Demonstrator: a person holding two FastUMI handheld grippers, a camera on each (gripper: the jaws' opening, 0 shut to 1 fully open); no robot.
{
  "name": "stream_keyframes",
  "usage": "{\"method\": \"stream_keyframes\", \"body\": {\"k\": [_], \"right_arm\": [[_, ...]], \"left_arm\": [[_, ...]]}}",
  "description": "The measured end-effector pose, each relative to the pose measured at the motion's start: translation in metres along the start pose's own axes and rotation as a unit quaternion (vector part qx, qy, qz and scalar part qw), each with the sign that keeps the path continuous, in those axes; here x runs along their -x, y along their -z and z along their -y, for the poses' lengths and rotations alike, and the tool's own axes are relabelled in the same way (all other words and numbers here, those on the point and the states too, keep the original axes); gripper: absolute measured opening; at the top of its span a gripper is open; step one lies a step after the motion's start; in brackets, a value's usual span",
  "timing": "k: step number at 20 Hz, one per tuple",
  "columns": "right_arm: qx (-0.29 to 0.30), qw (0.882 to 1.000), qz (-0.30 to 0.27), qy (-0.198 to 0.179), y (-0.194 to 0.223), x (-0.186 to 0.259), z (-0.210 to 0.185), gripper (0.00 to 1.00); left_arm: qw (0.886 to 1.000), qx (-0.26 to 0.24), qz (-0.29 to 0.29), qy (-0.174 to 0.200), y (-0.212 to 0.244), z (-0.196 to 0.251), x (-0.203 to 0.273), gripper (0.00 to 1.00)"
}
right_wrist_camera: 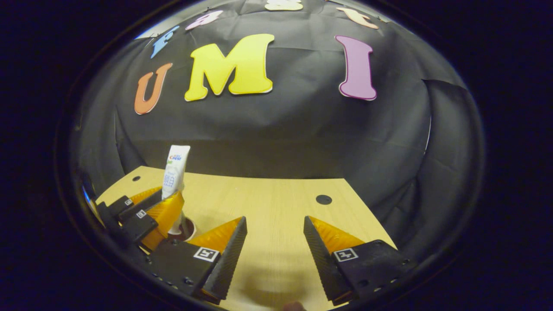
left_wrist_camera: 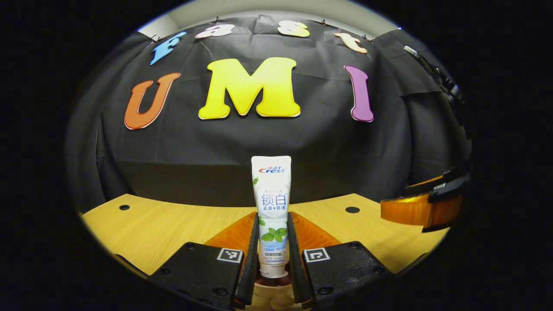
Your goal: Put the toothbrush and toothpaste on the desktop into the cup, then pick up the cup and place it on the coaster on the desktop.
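Note:
A white toothpaste tube [left_wrist_camera: 272,207] stands upright, cap down, between the fingers of my left gripper [left_wrist_camera: 272,255], which is shut on it. The cap hangs just over a pale cup rim [left_wrist_camera: 270,298] at the bottom of the left gripper view. In the right gripper view the same toothpaste tube [right_wrist_camera: 175,177] rises at the left, held by the left gripper [right_wrist_camera: 162,211], its cap end over the cup [right_wrist_camera: 185,229], whose dark inside shows. My right gripper [right_wrist_camera: 274,246] is open over the wooden desktop [right_wrist_camera: 268,194], nothing between its fingers.
The wooden desktop [left_wrist_camera: 142,224] has round dark holes [left_wrist_camera: 352,210] near its back corners, another hole [right_wrist_camera: 323,199] on the right. The right gripper's orange finger [left_wrist_camera: 414,207] juts in from the right in the left gripper view. Black cloth walls close the back and sides.

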State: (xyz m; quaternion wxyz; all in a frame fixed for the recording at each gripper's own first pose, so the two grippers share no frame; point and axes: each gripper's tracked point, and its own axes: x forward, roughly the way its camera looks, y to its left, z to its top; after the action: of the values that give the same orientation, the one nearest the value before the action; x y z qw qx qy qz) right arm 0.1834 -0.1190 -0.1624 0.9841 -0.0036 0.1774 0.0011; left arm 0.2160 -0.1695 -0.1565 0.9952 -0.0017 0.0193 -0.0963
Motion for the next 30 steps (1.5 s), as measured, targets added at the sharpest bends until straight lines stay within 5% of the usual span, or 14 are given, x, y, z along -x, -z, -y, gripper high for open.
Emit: {"method": "stream_keyframes", "body": {"k": [3,5,7,8,12,15,17,20,30], "right_arm": [[-0.002,1.000,0.003,0.002,-0.001,0.002,0.000,0.82],[-0.012,1.000,0.001,0.004,-0.001,0.001,-0.001,0.82],[-0.017,1.000,0.001,0.005,-0.002,0.003,-0.004,0.83],[-0.019,1.000,0.001,0.004,-0.003,0.004,-0.007,0.85],[-0.017,1.000,0.004,-0.003,-0.006,0.011,-0.020,0.87],[-0.018,1.000,0.005,-0.008,-0.009,0.020,-0.032,0.91],[-0.022,1.000,0.002,-0.006,-0.013,0.028,-0.040,0.90],[-0.026,1.000,-0.011,-0.007,-0.017,0.040,-0.056,0.90],[-0.018,0.984,-0.174,-0.020,0.024,0.053,-0.143,0.92]], "left_arm": [[1.000,-0.004,-0.011,-0.002,0.016,-0.001,0.001,0.45],[1.000,-0.004,-0.025,0.002,0.025,-0.001,0.003,0.41],[0.999,0.001,-0.033,0.008,0.027,0.000,0.007,0.53],[0.999,0.003,-0.036,0.010,0.028,0.000,0.009,0.46],[0.999,0.004,-0.035,0.012,0.018,-0.005,0.023,0.51],[0.999,0.001,-0.035,0.012,0.006,-0.014,0.039,0.64],[1.000,0.004,-0.030,0.001,-0.009,-0.028,0.057,0.88],[0.999,0.007,-0.034,-0.018,-0.027,-0.051,0.088,0.95],[0.995,0.015,-0.043,-0.085,-0.080,-0.143,0.181,0.95]]}}
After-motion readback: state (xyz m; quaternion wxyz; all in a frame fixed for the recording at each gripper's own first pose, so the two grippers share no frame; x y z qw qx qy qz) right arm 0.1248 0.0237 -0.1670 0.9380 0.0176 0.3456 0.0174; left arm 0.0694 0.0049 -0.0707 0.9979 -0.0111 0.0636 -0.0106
